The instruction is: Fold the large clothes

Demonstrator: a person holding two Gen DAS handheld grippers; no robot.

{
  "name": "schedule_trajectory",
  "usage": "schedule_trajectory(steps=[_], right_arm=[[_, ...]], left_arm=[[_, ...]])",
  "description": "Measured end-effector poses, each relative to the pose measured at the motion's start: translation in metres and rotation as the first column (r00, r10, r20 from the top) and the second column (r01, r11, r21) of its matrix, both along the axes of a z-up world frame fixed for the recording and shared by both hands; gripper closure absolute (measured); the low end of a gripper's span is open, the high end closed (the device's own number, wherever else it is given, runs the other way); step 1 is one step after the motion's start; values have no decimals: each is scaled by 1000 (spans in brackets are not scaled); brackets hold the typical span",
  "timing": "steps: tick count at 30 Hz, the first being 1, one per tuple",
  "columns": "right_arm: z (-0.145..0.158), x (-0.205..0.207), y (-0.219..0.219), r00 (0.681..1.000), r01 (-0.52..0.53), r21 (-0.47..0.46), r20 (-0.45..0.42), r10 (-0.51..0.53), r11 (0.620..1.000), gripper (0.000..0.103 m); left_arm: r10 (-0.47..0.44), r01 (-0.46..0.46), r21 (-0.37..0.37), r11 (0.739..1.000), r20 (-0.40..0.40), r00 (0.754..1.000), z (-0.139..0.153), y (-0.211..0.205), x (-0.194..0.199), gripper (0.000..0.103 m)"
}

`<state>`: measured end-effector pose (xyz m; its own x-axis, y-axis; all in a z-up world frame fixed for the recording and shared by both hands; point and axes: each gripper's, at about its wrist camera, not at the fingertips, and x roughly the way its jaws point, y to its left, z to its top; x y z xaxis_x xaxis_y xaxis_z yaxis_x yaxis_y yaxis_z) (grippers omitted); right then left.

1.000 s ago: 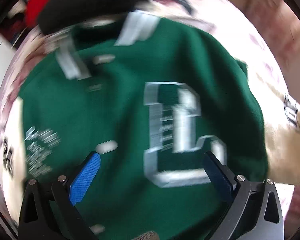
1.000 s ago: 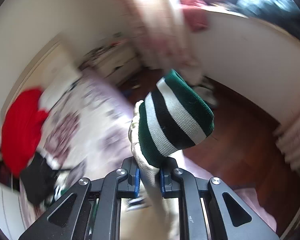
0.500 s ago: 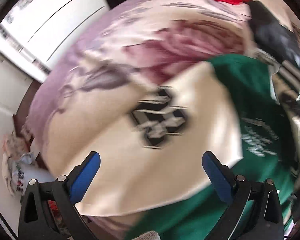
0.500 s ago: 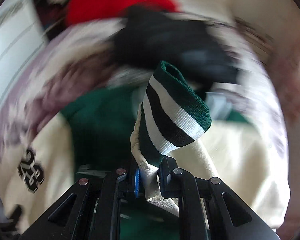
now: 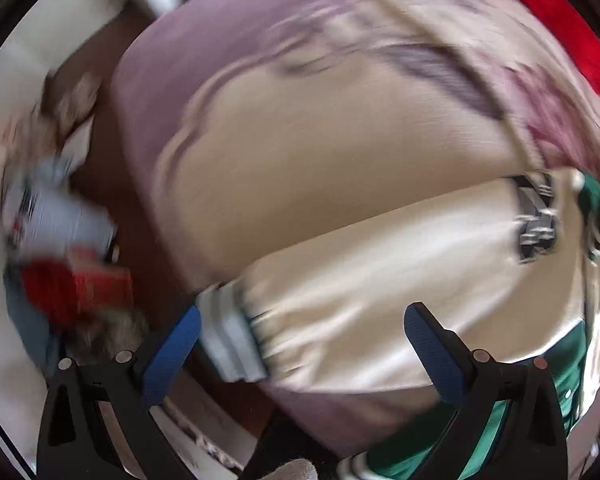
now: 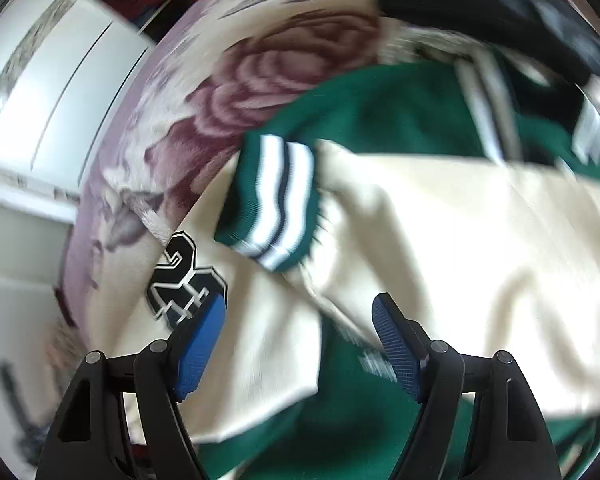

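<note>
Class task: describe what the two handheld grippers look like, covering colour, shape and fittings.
Both match. The left gripper and right gripper each have two black angular fingers with triangular cut-outs and round silver pivot screws. Textured blue pads line the inner faces. No cables or sleeves show.

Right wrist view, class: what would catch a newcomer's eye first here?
The striped green cuff lies across the cream sleeve at the centre, free of the open right gripper, whose fingers have just spread. Left of it sits a black number patch, above it a purple floral bedspread.
</note>
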<state>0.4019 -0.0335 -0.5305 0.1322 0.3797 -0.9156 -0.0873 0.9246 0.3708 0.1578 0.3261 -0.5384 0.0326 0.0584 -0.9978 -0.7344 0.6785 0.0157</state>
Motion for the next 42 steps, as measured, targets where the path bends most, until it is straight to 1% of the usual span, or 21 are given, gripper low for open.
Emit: schedule_trajectory(steps=[2, 4, 5, 7, 8, 9, 10, 11, 13, 14, 15, 16, 17, 19, 22, 24, 28, 31, 35, 39, 42], right_arm=[[9, -14, -22, 995, 88, 27, -52, -87, 996, 25], [14, -1, -41, 985, 144, 35, -97, -140, 989, 25], [14, -4, -46, 981, 168, 30, -105, -164, 985, 25], [12, 8, -57, 974, 197, 7, -111, -195, 980, 25], [7, 12, -58, 972, 206, -1, -116, -205, 979, 25], [5, 10, -56, 969, 214, -9, -123, -213, 977, 25], [5, 8, -59, 966, 224, -15, -131, -224, 975, 25], [1, 14, -57, 964, 228, -18, -138, -228, 974, 25], [-5, 22, -58, 962, 233, -26, -142, -234, 972, 25], [-6, 21, -52, 964, 228, -37, -136, -231, 973, 25], [-8, 21, -47, 966, 220, -50, -126, -225, 974, 25], [-7, 19, -39, 971, 206, -68, -111, -213, 976, 25], [-8, 20, -33, 974, 194, -83, -103, -202, 978, 25], [-4, 23, -22, 980, 173, -99, -86, -181, 980, 25], [3, 30, -8, 986, 155, -105, -50, -161, 982, 25], [8, 36, -1, 986, 162, -104, -13, -164, 981, 25], [5, 58, 12, 974, 225, -60, 45, -222, 973, 25], [-21, 79, 32, 956, 291, -9, 33, -291, 957, 25], [-79, 100, 93, 969, 196, 126, -177, -172, 972, 25], [-53, 100, 105, 988, 90, 105, -136, -75, 990, 25], [-25, 82, 74, 995, 63, -1, -81, -63, 998, 25]], left_arm=[[105, -105, -57, 993, -17, 994, -15, 17, -34, 0], [241, -239, -177, 955, -14, 971, -38, 30, -66, 0], [331, -317, -273, 908, 4, 944, -54, 34, -83, 0], [473, -418, -434, 798, 21, 881, -84, 35, -100, 0], [523, -446, -491, 748, 21, 852, -97, 34, -105, 0], [579, -481, -548, 684, 8, 815, -116, 32, -106, 0], [608, -491, -578, 652, 12, 794, -125, 32, -105, 0], [634, -503, -589, 632, 19, 773, -134, 32, -102, 12], [612, -515, -490, 704, 50, 789, -132, 34, -84, 30], [576, -502, -410, 762, 73, 814, -122, 36, -72, 45], [531, -485, -287, 826, 111, 840, -100, 38, -58, 57], [506, -475, -205, 856, 134, 852, -83, 39, -49, 74], [478, -461, -130, 878, 179, 860, -63, 41, -40, 80], [422, -429, -34, 903, 268, 866, -27, 50, -21, 84], [343, -388, 48, 920, 377, 860, 14, 74, 10, 87], [309, -374, 67, 925, 440, 843, 31, 101, 32, 88], [280, -355, 57, 933, 502, 818, 37, 143, 70, 89], [212, -304, 99, 948, 517, 829, 38, 159, 94, 89], [111, -223, 175, 959, 493, 863, 39, 148, 115, 89], [109, -217, 192, 957, 456, 883, 32, 138, 104, 89], [163, -251, 154, 956, 432, 887, 20, 140, 95, 89]])
